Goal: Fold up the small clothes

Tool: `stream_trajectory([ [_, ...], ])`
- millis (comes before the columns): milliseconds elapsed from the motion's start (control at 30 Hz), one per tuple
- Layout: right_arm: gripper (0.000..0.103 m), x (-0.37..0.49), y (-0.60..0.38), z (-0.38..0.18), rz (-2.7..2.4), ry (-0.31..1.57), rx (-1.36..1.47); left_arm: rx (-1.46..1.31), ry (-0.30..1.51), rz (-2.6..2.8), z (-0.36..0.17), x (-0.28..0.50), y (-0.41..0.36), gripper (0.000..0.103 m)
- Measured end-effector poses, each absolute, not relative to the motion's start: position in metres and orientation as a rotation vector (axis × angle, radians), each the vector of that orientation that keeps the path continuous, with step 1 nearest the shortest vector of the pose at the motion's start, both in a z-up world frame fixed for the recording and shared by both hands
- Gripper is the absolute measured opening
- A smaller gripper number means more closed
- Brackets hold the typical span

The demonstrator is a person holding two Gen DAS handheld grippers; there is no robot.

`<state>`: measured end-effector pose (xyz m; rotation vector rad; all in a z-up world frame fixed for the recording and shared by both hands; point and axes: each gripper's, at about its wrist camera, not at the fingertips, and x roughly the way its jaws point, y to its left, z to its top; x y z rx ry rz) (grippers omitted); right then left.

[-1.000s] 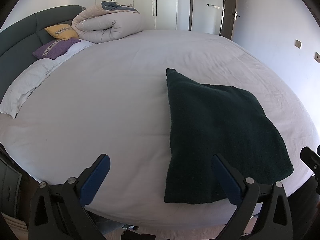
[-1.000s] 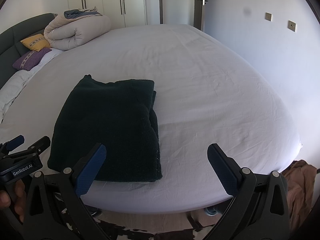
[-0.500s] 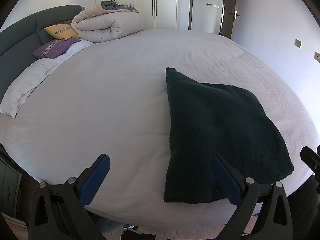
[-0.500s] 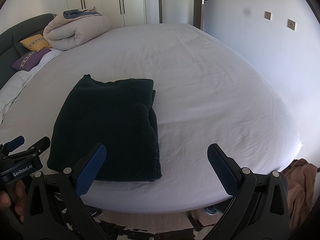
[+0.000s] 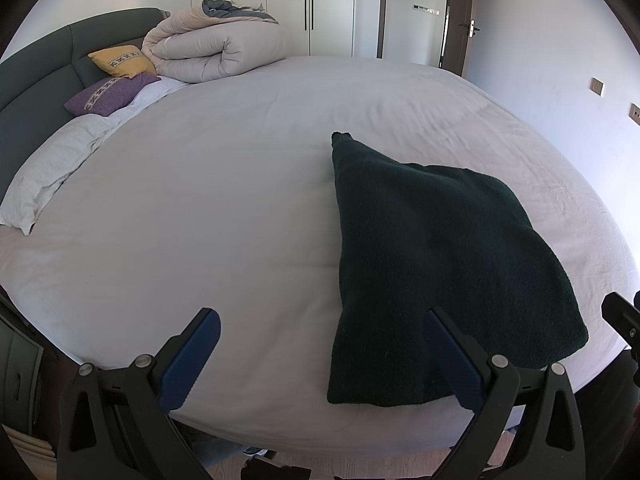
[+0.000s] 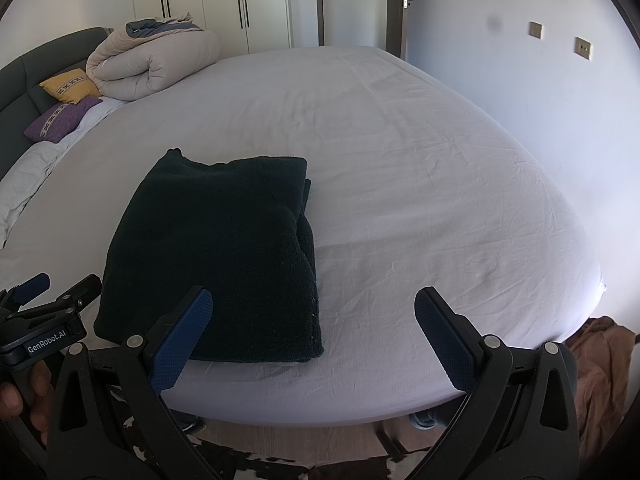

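- Left gripper: jaws spread wide, empty, above the near bed edge.
- Right gripper: jaws spread wide, empty.
- Dark green garment: folded, flat on the white sheet near the front edge.
- Rolled duvet, two cushions: far end by the headboard.

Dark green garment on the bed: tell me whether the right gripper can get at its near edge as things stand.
Probably yes. The right gripper is open and empty, and the folded dark green garment lies flat at the white sheet's near edge, with nothing between them.
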<state>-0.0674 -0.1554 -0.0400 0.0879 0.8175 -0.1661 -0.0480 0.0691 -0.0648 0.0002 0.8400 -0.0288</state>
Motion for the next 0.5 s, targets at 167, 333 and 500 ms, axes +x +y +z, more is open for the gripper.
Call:
stream_trajectory([
  [167,0.103,-0.0677,-0.155,-0.0403,-0.168,0.818,0.091,0.001,0.841,-0.029,-0.0646,-0.0481,0.0688,0.103],
  [333,0.103,-0.0679,-0.1552,-0.041,-0.171,0.819,0.095,0.0,0.84,-0.032,-0.0669,-0.0489,0.0704,0.103],
  [500,0.103,-0.0688,-0.1562,-0.0412,-0.173,0.819,0.105,0.02,0.817,-0.032,-0.0664,-0.0494,0.0698,0.103],
])
